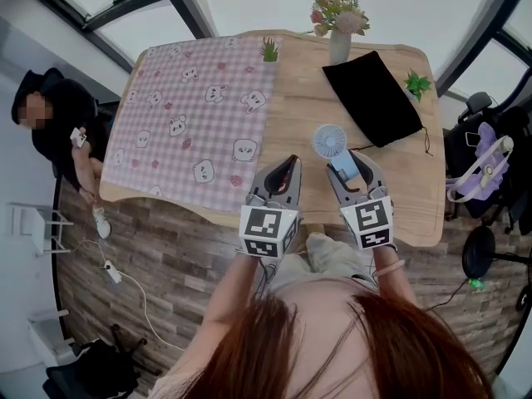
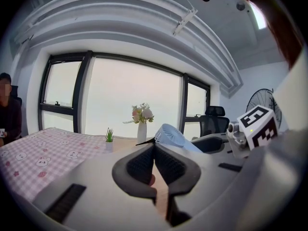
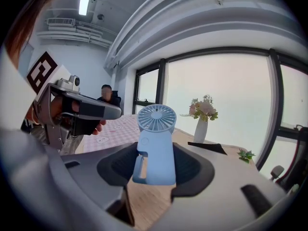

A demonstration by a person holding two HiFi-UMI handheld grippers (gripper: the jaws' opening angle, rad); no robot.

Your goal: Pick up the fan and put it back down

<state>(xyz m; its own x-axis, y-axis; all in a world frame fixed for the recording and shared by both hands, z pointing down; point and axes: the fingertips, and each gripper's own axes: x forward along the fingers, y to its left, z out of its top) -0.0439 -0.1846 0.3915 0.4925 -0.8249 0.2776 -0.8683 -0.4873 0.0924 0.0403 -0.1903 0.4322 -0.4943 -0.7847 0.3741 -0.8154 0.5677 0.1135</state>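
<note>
A small light-blue handheld fan (image 1: 329,140) stands upright between the jaws of my right gripper (image 1: 347,173), which is shut on its handle over the wooden table (image 1: 299,106). In the right gripper view the fan (image 3: 157,119) fills the gap of the right gripper (image 3: 156,149), its round grille above the pads. My left gripper (image 1: 288,165) hovers just left of it, its pads meeting with nothing between them. From the left gripper (image 2: 155,147), the fan's head (image 2: 169,134) shows just beyond the tips.
A pink checked cloth with bears (image 1: 191,115) covers the table's left half. A vase of flowers (image 1: 339,44), a black pouch (image 1: 372,96) and two small plants (image 1: 269,52) (image 1: 417,83) stand farther back. A person (image 1: 58,123) sits at the left.
</note>
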